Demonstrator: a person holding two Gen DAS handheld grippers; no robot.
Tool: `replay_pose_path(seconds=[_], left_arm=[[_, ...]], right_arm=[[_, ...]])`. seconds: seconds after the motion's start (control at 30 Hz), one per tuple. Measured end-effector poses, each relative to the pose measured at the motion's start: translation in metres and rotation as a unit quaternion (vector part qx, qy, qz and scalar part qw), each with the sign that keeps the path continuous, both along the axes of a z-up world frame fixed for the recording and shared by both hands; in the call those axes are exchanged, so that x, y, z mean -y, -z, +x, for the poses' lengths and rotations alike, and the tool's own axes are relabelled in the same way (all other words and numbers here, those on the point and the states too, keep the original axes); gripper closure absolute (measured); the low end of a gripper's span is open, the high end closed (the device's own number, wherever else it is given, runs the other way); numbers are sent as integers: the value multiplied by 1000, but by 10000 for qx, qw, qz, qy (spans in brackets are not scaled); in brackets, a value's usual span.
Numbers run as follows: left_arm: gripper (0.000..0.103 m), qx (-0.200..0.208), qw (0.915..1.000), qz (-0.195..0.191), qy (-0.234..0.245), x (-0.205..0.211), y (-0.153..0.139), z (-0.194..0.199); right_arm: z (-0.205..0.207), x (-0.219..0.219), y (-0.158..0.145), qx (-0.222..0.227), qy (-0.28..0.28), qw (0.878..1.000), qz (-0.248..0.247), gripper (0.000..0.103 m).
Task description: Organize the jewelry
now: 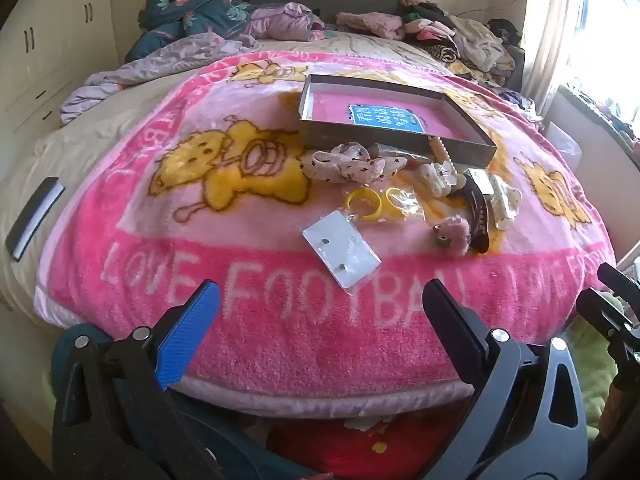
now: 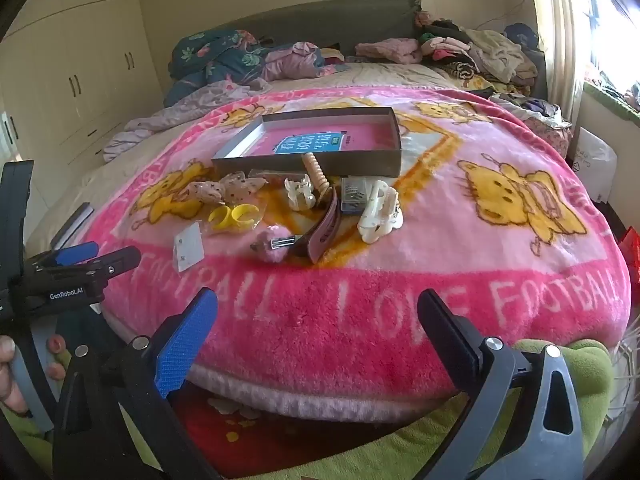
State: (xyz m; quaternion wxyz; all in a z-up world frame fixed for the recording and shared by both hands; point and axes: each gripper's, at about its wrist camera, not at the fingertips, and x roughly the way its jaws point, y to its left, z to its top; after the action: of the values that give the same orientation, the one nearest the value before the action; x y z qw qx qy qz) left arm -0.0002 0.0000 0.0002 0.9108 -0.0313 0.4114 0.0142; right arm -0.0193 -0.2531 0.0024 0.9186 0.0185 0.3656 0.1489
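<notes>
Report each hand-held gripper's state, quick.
Left hand-held gripper: open, holding nothing, short of the earring card.
Right hand-held gripper: open, holding nothing.

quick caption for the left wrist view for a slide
Open left tongs hover before hair clips, yellow rings and an earring card beside an empty box.

Fleece blanket (image 1: 280, 320) fuzzy, matt, deep pile. Cardboard box (image 1: 394, 146), dull grey walls, pink lining smooth. Yellow rings (image 1: 362, 202) glossy plastic in clear crinkly film. Earring card (image 1: 342, 254) smooth white under shiny sleeve. Cream claw clip (image 2: 378, 210) glossy plastic. Pom-pom clip (image 2: 272, 246) fluffy pink. Left tongs (image 1: 320, 344): blue pad textured, rubbery; frame matt black plastic.
</notes>
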Motion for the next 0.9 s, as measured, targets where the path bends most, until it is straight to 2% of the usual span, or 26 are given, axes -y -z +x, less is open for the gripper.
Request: replay_pose_path(seconds=[0.9], left_arm=[[8, -7, 10000, -83, 29, 6, 1, 2]], right_arm=[[-4, 3, -6, 65, 76, 9999, -53, 4]])
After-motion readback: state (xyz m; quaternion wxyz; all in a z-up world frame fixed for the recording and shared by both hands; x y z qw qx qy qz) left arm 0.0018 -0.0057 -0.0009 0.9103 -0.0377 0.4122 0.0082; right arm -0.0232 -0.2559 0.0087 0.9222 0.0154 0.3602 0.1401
